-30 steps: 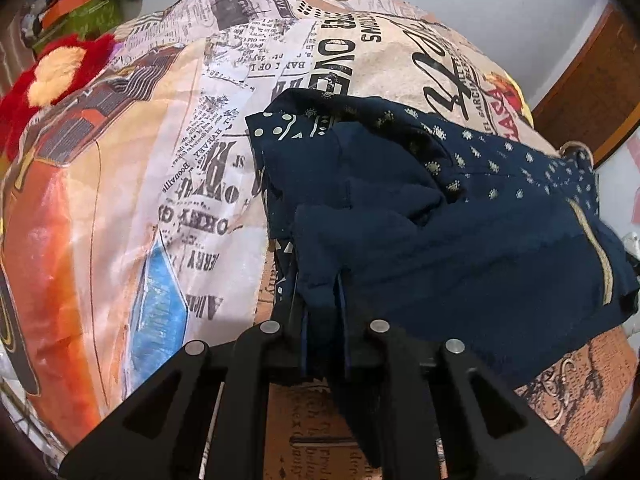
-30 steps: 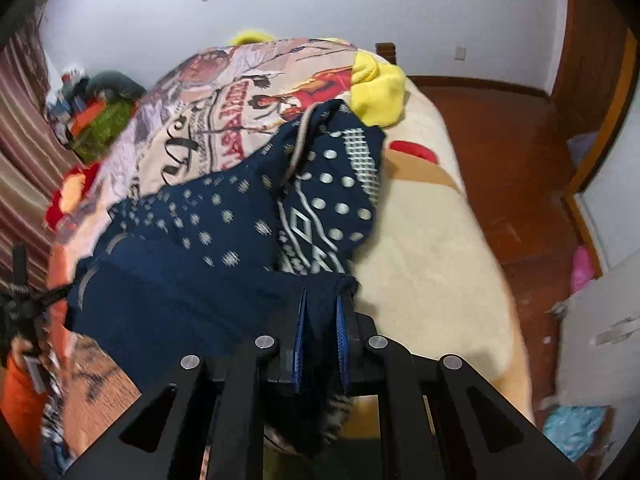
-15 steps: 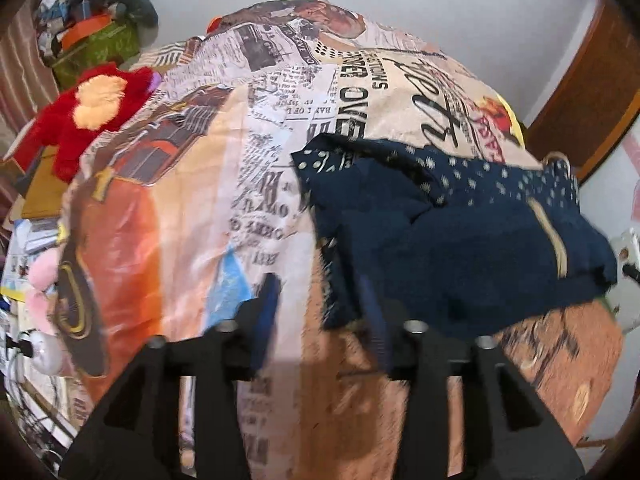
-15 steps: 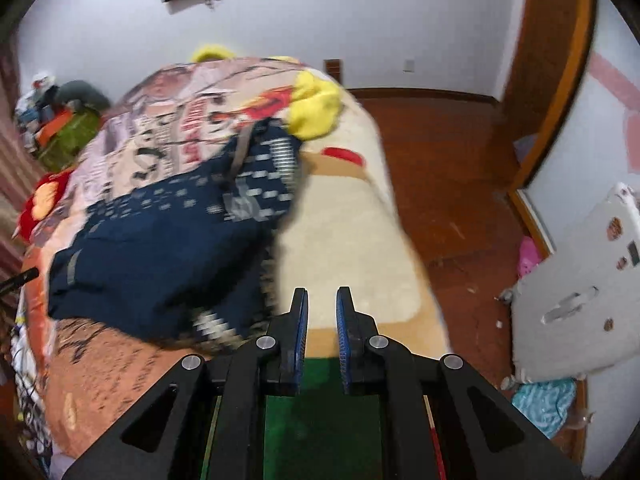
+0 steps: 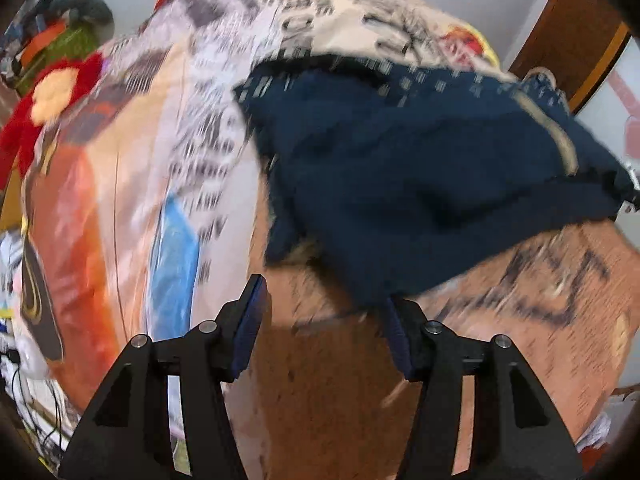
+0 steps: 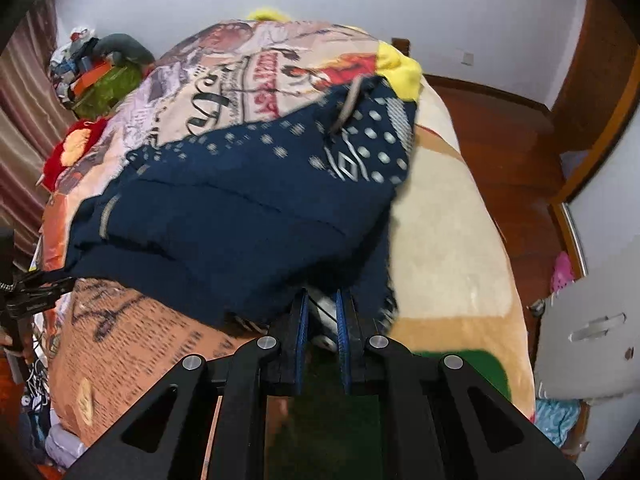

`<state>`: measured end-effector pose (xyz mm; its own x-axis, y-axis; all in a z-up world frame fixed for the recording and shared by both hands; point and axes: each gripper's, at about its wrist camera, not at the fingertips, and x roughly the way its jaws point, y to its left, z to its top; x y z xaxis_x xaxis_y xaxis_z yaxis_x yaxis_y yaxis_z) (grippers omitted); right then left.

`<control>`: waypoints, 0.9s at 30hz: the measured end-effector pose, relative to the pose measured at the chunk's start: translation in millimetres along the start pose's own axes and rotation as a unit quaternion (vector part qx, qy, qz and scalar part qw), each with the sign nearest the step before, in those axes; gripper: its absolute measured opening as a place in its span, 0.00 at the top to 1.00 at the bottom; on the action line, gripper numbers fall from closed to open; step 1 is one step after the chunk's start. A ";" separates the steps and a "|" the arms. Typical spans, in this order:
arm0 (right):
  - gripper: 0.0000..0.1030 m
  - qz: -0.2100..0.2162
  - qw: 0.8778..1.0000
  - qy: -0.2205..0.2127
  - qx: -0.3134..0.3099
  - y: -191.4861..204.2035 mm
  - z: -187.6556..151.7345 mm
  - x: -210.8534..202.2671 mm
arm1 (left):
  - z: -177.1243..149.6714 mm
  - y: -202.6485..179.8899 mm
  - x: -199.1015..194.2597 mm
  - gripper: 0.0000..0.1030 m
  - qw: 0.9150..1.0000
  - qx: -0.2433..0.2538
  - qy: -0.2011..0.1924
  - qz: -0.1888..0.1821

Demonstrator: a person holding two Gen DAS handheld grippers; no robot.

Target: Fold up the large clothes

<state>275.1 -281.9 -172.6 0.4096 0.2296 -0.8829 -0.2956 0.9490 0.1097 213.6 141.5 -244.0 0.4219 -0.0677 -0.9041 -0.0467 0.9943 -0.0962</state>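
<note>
A navy garment [image 5: 420, 168] with pale dots and a tan stripe lies bunched on the printed bed cover [image 5: 140, 160]. My left gripper [image 5: 324, 296] hangs just before its near hem. Its jaws are opening, with only bed cover between them, and the right fingertip [image 5: 394, 320] is at the hem's edge. The right wrist view shows the same garment [image 6: 240, 208] spread across the bed. My right gripper [image 6: 322, 300] is shut on its near edge, and a strip of patterned cloth shows between the pads.
A red and yellow plush toy [image 5: 44, 92] lies at the bed's left side, with a clutter pile [image 6: 96, 76] behind it. A beige blanket [image 6: 440, 240] and a yellow pillow [image 6: 400, 68] cover the right side. Wooden floor [image 6: 500, 128] and a white panel [image 6: 592, 320] lie beyond.
My left gripper has let go of the garment, opened wide and drawn back from it. The garment now lies flatter on the bed. My right gripper stays shut.
</note>
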 end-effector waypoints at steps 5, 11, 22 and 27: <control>0.91 0.019 0.999 -0.008 -0.032 21.5 19.3 2.0 | 36.6 -8.7 -5.0 0.46 1.000 0.008 -0.027 0.004; 0.91 0.046 0.998 -0.019 -0.028 29.1 54.7 24.3 | 77.2 -8.1 -2.1 0.46 0.999 0.010 -0.050 0.012; 0.91 -0.001 0.999 -0.033 0.036 -5.9 140.8 78.8 | 153.4 39.1 42.5 0.46 0.993 -0.068 -0.040 0.086; 0.91 0.014 0.997 -0.059 0.041 -28.1 136.1 51.6 | 137.4 57.0 22.8 0.46 0.994 -0.080 -0.050 0.052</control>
<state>422.0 -267.3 -159.1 0.5031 0.2753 -0.8192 -0.2384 0.9553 0.1746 344.9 208.0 -212.9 0.4950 0.0513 -0.8674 -0.2355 0.9688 -0.0771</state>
